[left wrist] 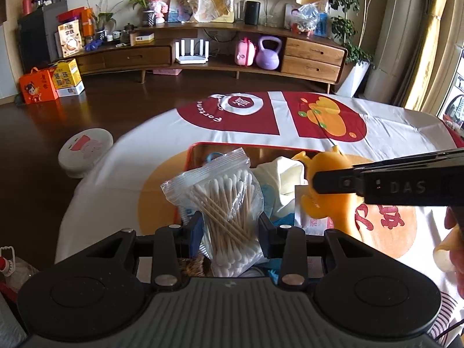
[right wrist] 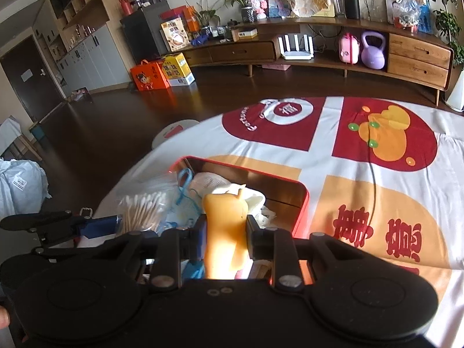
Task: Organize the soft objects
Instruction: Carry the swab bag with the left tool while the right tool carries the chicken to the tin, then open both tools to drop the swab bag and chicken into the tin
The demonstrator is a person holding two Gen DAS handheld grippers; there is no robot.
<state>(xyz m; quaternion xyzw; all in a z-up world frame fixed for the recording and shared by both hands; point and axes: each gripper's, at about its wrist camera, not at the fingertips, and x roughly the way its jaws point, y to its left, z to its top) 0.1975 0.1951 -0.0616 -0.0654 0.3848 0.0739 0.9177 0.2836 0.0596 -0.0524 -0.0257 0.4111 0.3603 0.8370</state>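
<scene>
My left gripper (left wrist: 230, 229) is shut on a clear zip bag of cotton swabs (left wrist: 229, 203) and holds it upright over the red tin box (left wrist: 191, 150). My right gripper (right wrist: 224, 233) is shut on an orange soft toy (right wrist: 224, 223) above the same box (right wrist: 301, 203). The toy (left wrist: 327, 168) and the right gripper (left wrist: 324, 182) show at the right of the left wrist view. The left gripper (right wrist: 116, 223) and the swab bag (right wrist: 145, 211) show at the left of the right wrist view. The box holds a white cloth (left wrist: 284, 174), blue items and a paper packet.
The box stands on a table with a white, red and orange printed cloth (left wrist: 377, 121). A round white stool (left wrist: 84, 150) stands left of the table. A wooden TV cabinet (left wrist: 232, 49) with a kettlebell and boxes lines the far wall.
</scene>
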